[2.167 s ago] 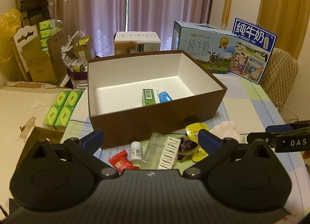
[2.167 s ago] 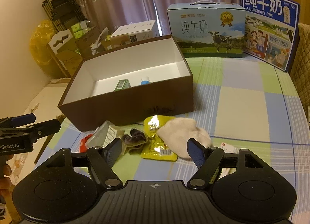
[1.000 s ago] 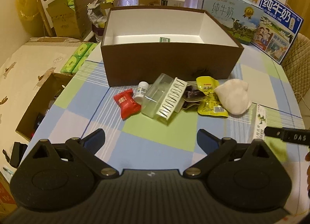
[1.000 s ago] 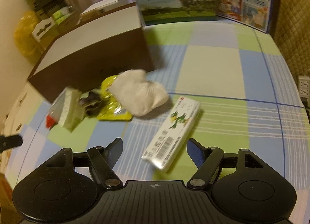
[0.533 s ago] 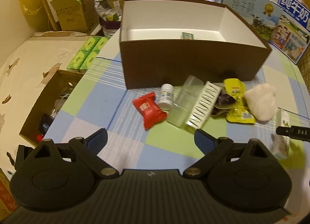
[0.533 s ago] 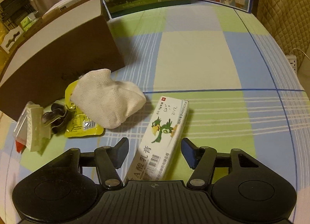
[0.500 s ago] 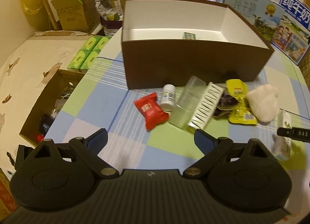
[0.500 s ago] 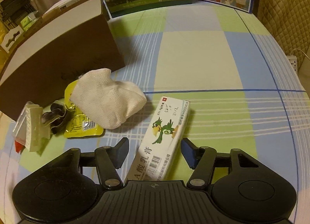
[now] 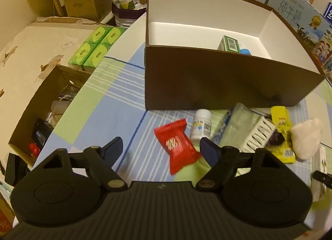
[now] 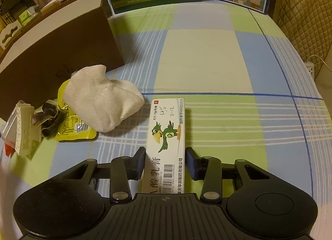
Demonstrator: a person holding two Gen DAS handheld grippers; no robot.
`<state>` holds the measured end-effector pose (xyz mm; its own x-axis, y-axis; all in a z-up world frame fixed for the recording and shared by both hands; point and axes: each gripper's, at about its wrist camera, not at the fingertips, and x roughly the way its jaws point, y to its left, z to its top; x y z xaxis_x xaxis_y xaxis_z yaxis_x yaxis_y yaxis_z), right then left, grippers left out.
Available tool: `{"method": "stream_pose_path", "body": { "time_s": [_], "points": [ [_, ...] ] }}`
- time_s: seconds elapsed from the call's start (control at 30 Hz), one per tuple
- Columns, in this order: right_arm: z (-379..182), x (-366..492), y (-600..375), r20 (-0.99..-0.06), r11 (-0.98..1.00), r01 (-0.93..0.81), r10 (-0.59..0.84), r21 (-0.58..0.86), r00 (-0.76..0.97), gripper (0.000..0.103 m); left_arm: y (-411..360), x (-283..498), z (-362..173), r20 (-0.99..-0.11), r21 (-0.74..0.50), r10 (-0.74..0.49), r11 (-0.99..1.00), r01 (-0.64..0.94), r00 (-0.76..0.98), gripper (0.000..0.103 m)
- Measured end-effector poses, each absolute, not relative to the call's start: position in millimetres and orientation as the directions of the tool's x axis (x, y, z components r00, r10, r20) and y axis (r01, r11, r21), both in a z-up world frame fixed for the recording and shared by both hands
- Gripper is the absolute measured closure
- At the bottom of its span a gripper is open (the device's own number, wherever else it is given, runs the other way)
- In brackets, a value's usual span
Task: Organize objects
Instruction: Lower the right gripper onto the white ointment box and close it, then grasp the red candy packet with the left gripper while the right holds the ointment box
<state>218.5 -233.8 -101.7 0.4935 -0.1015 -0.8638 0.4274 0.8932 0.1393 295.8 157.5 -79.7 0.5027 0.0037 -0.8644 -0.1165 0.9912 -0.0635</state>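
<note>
White ointment carton [image 10: 166,136] with green parrot lies flat beside crumpled white cloth [image 10: 103,98].

Both views are dim and warm, with a yellow-orange indoor cast. Light falls from above: the white inner floor of the brown box [image 9: 207,30] glows brightly while its outer front wall sits almost black. The white cloth [image 10: 101,98] throws a soft shadow onto the checked worktop [image 10: 207,57]. In the left wrist view the red packet [image 9: 176,144] is smeared by motion blur. Fisheye distortion bends straight edges, and the frame corners darken. The right wrist view is sharper.
</note>
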Motion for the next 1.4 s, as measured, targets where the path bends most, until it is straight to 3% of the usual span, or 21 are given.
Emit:
{"method": "stream_pose_path", "body": {
  "time_s": [0.47, 0.7, 0.8, 1.4],
  "points": [
    [-102, 218, -234, -0.865, 0.895, 0.428, -0.109, 0.130, 0.490, 0.066, 153, 318, -113, -0.892, -0.044, 0.000, 0.995, -0.088, 0.452, 0.051],
    [-102, 222, -229, -0.870, 0.907, 0.411, -0.125, 0.094, 0.476, 0.066, 143, 320, -113, -0.888, 0.000, 0.011, 1.000, -0.024, 0.459, 0.072],
    [-103, 222, -228, -0.869, 0.910, 0.405, -0.127, 0.090, 0.478, 0.066, 141, 315, -113, -0.884, 0.012, 0.017, 1.000, -0.013, 0.467, 0.077],
    [-84, 210, -235, -0.849, 0.910, 0.383, -0.072, 0.158, 0.523, 0.068, 151, 282, -84, -0.872, -0.020, -0.005, 0.999, -0.026, 0.489, 0.080]
  ]
}}
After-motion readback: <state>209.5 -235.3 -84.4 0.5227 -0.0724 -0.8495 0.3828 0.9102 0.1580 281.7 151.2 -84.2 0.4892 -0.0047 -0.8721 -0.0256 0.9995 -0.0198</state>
